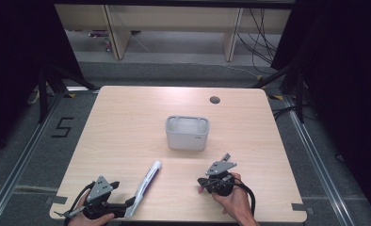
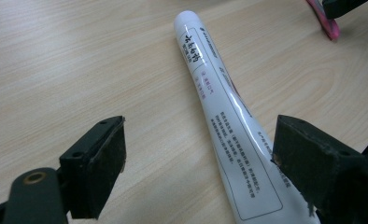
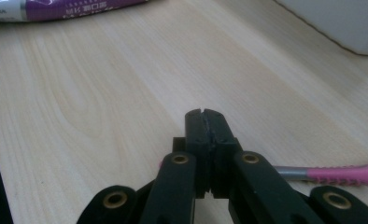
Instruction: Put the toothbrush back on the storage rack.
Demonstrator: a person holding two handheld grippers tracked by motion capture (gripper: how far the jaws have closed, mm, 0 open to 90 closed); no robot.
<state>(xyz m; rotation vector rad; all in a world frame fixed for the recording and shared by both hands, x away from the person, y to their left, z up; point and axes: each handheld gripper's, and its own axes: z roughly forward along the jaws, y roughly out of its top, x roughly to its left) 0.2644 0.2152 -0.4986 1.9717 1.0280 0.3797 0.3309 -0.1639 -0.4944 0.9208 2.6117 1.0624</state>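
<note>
1 toothbrush clamped crosswise, right gripper

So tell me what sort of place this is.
Probably a recording lab or studio: a lone pale wooden table on a grey floor marked with a black taped numeral five, black curtains at both sides, and loose black cables trailing behind.
</note>
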